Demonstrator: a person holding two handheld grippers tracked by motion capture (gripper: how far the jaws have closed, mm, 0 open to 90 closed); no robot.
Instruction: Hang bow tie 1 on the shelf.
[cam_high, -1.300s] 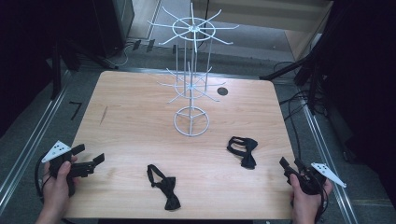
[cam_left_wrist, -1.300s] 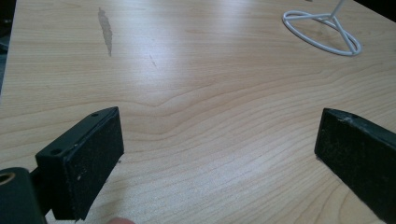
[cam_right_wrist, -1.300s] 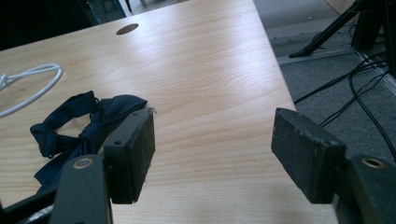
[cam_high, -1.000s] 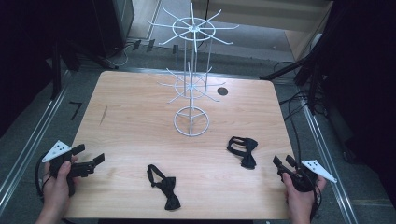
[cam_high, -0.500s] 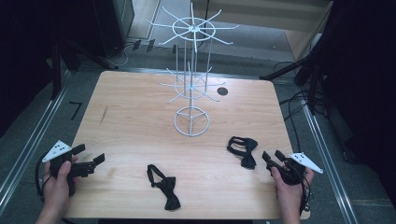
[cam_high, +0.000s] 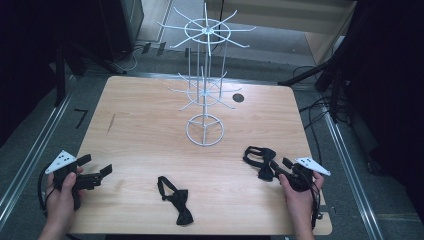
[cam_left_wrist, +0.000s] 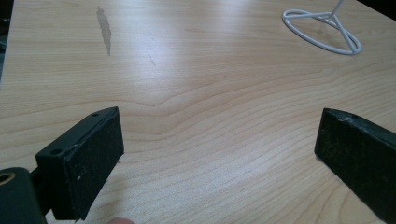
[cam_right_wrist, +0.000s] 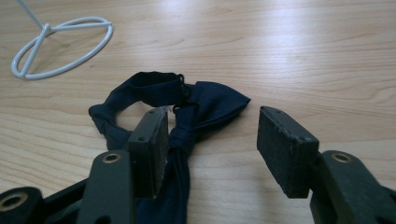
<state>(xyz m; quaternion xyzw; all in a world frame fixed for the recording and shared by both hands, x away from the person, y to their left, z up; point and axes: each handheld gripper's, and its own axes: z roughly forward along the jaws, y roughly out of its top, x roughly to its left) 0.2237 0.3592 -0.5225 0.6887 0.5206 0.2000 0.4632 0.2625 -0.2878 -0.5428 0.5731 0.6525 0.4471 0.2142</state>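
The right gripper (cam_right_wrist: 212, 140) has its jaws wide apart at a bow tie (cam_right_wrist: 187, 109) on the near right of the table (cam_high: 150, 130). The tie is dark navy fabric, its band curled into a loop at the far left, its wings flat and creased at the knot; one wing runs beneath the left jaw. Nothing is clamped. The left gripper (cam_left_wrist: 219, 154) sits at the near left, jaws wide over bare wood. A second tie (cam_high: 175, 197) lies near centre, and a white wire rack (cam_high: 205, 90) stands beyond.
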